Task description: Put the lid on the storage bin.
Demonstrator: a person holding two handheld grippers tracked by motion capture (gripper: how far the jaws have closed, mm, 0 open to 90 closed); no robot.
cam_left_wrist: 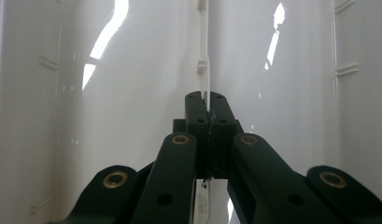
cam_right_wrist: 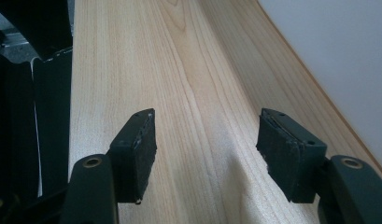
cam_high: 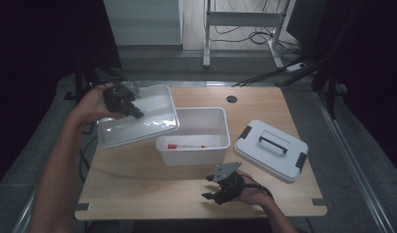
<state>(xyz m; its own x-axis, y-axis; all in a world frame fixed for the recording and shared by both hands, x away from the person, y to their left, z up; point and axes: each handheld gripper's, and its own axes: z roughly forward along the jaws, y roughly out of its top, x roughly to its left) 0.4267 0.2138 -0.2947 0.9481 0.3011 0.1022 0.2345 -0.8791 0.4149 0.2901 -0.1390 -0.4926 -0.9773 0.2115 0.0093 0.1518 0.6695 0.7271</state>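
Overhead, left tongs [cam_high: 133, 110] clamp the raised tray [cam_high: 152, 127] above the bin [cam_high: 220, 131]; right tongs [cam_high: 211, 192] gape empty

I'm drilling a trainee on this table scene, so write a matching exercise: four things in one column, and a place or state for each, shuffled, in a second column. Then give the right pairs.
Things:
1. shallow white tray
2. deep white bin
3. grey lid
4. right gripper

Places or states:
A. lies flat at the right of the table, black handle up
B. jaws open, nothing between them, low over the table's near edge
C. lifted and tilted, its rim clamped in the left gripper
D. stands in the middle of the table

Pairs: 1-C, 2-D, 3-A, 4-B
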